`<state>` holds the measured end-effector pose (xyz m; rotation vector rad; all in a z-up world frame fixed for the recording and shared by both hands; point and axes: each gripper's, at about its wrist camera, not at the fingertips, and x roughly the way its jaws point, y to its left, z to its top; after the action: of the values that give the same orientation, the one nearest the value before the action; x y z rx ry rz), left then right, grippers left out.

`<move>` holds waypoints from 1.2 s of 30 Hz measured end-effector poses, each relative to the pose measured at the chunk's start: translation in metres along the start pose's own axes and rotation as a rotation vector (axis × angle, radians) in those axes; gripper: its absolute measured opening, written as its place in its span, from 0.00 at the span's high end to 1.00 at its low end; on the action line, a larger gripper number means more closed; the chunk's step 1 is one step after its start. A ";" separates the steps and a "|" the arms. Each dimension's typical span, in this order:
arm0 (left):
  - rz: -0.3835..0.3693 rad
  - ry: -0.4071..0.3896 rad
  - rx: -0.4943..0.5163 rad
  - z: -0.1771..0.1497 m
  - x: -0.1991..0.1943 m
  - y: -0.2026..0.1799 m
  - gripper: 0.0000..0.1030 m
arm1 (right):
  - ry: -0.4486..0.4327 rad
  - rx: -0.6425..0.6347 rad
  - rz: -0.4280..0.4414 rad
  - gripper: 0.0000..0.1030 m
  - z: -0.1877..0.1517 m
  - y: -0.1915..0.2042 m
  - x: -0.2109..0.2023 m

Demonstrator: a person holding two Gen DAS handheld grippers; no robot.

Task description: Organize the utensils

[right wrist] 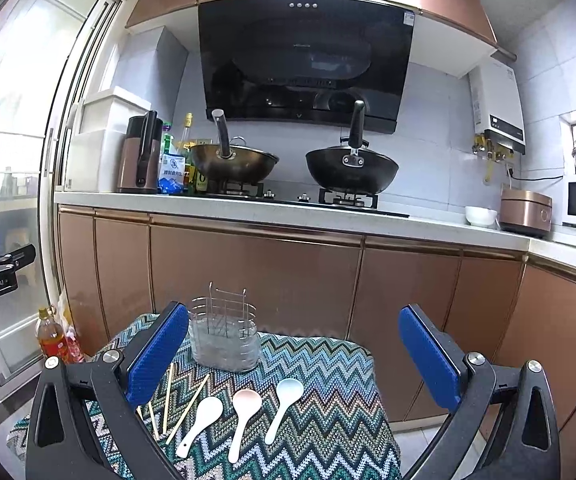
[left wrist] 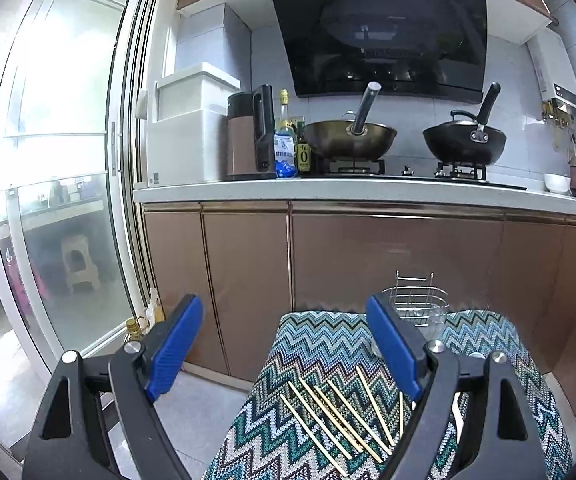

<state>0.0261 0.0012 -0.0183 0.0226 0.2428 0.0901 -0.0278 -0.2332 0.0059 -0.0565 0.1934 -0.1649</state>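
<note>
Several wooden chopsticks [left wrist: 336,416] lie loose on a zigzag-patterned cloth [left wrist: 316,344]; some show in the right wrist view [right wrist: 186,404]. Three white ceramic spoons [right wrist: 244,408] lie side by side on the cloth [right wrist: 328,380]. A wire utensil holder [right wrist: 226,336] stands upright at the cloth's far edge; it also shows in the left wrist view [left wrist: 416,304]. My left gripper [left wrist: 284,340] is open and empty above the chopsticks. My right gripper [right wrist: 294,344] is open and empty above the spoons, the holder just beyond its left finger.
Copper cabinet doors [right wrist: 248,280] stand close behind the cloth-covered surface. The counter above holds two woks [right wrist: 352,168], a kettle [right wrist: 140,156], bottles and a rice cooker [right wrist: 526,212]. A glass sliding door [left wrist: 60,160] is at the left. Oil bottles [right wrist: 52,336] stand on the floor.
</note>
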 end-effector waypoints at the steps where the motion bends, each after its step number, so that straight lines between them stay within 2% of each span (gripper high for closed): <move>1: 0.002 0.003 0.000 -0.001 0.002 0.000 0.19 | 0.005 -0.001 0.002 0.00 0.000 0.000 0.002; 10: 0.034 0.045 0.033 -0.009 0.025 -0.002 0.19 | 0.053 0.004 0.023 0.00 -0.007 -0.001 0.023; 13: 0.018 0.068 -0.013 -0.007 0.038 0.008 0.19 | 0.073 0.011 0.035 0.00 -0.011 -0.004 0.033; 15: -0.002 0.110 -0.051 -0.007 0.051 0.016 0.19 | 0.101 0.008 0.055 0.00 -0.017 -0.006 0.044; 17: -0.046 0.191 -0.100 -0.009 0.071 0.025 0.19 | 0.130 0.009 0.073 0.00 -0.022 -0.007 0.054; 19: -0.125 0.300 -0.136 -0.016 0.096 0.031 0.19 | 0.177 0.016 0.101 0.01 -0.031 -0.010 0.071; 21: -0.184 0.393 -0.160 -0.026 0.120 0.033 0.19 | 0.233 0.029 0.139 0.05 -0.041 -0.012 0.090; 27: -0.297 0.646 -0.228 -0.065 0.184 0.022 0.22 | 0.430 0.084 0.277 0.30 -0.082 -0.020 0.153; 30: -0.356 0.770 -0.282 -0.083 0.216 0.012 0.37 | 0.511 0.100 0.345 0.43 -0.100 -0.021 0.179; 32: -0.394 0.842 -0.311 -0.090 0.235 0.005 0.57 | 0.573 0.111 0.404 0.51 -0.113 -0.020 0.199; 36: -0.401 0.949 -0.326 -0.110 0.266 -0.009 0.65 | 0.643 0.099 0.475 0.56 -0.126 -0.017 0.223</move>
<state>0.2572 0.0180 -0.1891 -0.4015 1.1704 -0.2713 0.1611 -0.2926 -0.1580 0.1442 0.8299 0.2896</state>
